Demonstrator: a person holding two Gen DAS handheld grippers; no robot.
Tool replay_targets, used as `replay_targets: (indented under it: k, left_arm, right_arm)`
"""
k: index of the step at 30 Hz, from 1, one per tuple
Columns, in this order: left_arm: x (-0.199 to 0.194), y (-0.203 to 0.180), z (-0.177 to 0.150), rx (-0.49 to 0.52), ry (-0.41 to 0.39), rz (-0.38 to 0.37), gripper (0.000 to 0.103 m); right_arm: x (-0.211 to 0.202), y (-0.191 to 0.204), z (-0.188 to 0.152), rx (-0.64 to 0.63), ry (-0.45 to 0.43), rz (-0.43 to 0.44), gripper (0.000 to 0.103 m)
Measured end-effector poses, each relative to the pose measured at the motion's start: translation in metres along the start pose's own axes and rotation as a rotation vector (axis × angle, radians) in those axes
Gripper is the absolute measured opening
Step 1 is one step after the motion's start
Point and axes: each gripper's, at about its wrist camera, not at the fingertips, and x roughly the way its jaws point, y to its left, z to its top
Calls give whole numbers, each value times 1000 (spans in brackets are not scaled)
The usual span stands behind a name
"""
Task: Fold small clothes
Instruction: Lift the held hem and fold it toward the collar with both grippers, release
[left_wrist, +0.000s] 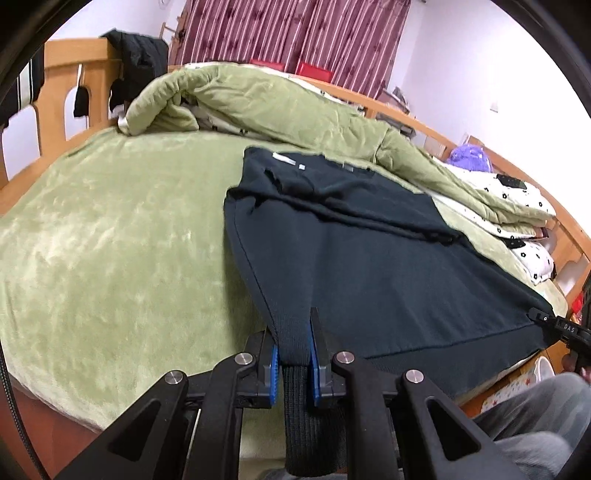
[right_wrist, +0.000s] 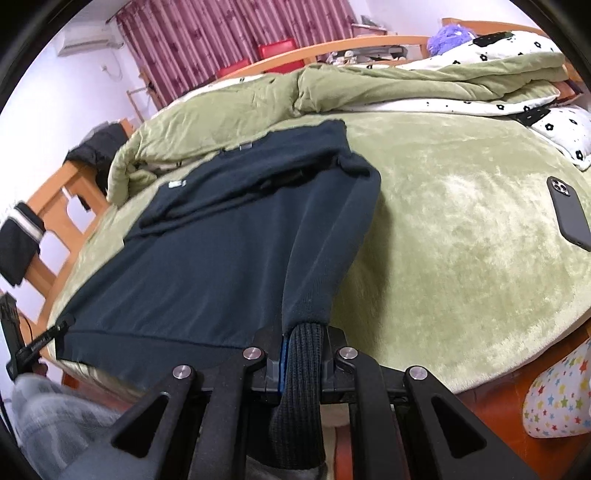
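Green bed (left_wrist: 110, 258): sweater (left_wrist: 369, 266) lies lengthwise, collar away, cuffs tool-clamped.

The left gripper (left_wrist: 293, 343) is clamped on one sleeve cuff of the sweater (left_wrist: 369, 266) at its near edge; the right gripper (right_wrist: 304, 350) pinches the other cuff, beside the hem.

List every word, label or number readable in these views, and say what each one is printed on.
"DAS": white letters on the right gripper, seen at the right edge of the left wrist view; anything before them is cut off.
Lettering on the left gripper in the right wrist view: too blurred to read.
White tags near the collar of the dark sweater: no readable text.
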Motion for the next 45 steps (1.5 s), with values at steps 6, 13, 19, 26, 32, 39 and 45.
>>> replay_targets:
  k: [6,13,19,26,32,39,45]
  left_arm:
    - [-3,-11,25,38,-50,21,13]
    - [13,-18,84,50,-105,34,13]
    - [51,-24,137,66,-129,75,13]
    - [104,-17,179,42,-102,89,13]
    - [160,-12,205,41,-78,88,13]
    - [216,-7,226,44,-66,90,13]
    - [253,-6,223,57,-28,117,14]
  right_arm:
    - [3,2,23,37,-30,23,10]
    - [14,4,84,79,-88,69,11]
    - [42,18,144,94,-132,70,11]
    - [91,26,196,98,-141,78,11]
    - [133,27,229,71,-147,78,11]
    - [192,23,265,47,-135,66,11]
    - [240,18,272,65,-108,23,11]
